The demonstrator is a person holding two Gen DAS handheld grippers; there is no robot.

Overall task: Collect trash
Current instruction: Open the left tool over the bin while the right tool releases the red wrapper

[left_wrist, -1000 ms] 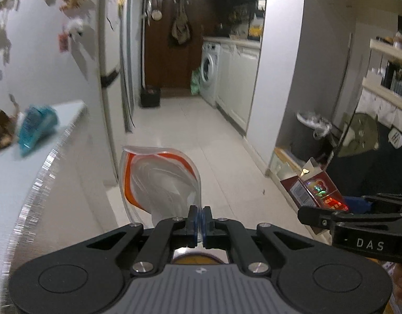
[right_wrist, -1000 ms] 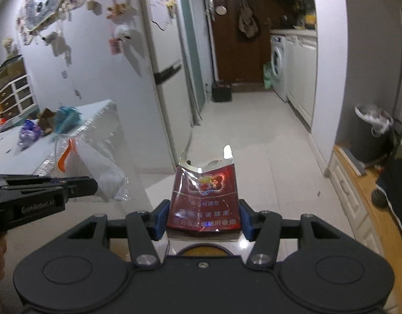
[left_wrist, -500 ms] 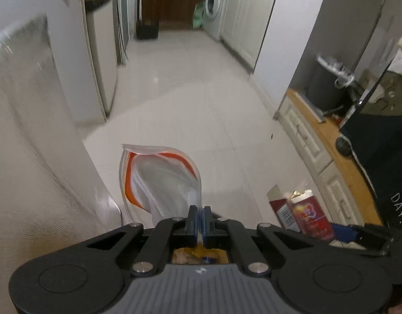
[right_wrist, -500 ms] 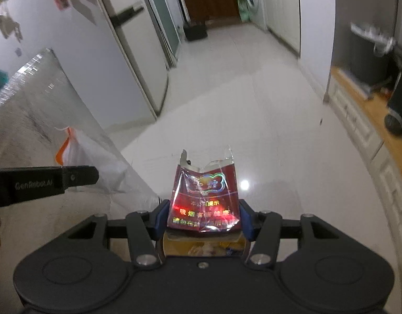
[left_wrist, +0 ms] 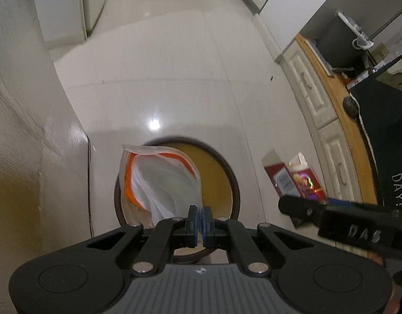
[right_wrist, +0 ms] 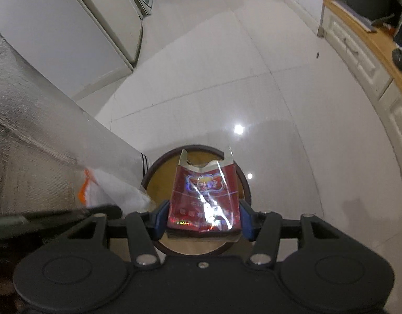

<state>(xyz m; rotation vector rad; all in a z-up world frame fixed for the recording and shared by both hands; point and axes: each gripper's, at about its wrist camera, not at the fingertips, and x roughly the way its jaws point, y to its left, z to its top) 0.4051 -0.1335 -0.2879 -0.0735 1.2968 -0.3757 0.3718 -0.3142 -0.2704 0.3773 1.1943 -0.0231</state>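
Observation:
My left gripper [left_wrist: 200,219] is shut on a clear plastic bag with an orange rim [left_wrist: 161,180], which hangs over a round brown bin [left_wrist: 233,180] on the floor. My right gripper [right_wrist: 203,219] is shut on a torn red cigarette pack [right_wrist: 205,198], held above the same bin [right_wrist: 246,183]. In the left wrist view the red pack [left_wrist: 297,180] and the right gripper's finger [left_wrist: 331,217] sit to the right of the bin. In the right wrist view the plastic bag [right_wrist: 106,191] shows at the left beside the bin.
A foil-covered table side [right_wrist: 31,136] stands close on the left. White cabinet doors [left_wrist: 313,89] under a wooden top [left_wrist: 329,78] run along the right. A fridge [right_wrist: 78,26] stands further back left, and a dark bin [left_wrist: 339,41] at the far right. Pale tiled floor [right_wrist: 227,65] lies ahead.
Both grippers have come down and tipped toward the floor. The hallway and tabletop have left the view, and the round brown bin now lies under the bag and the pack.

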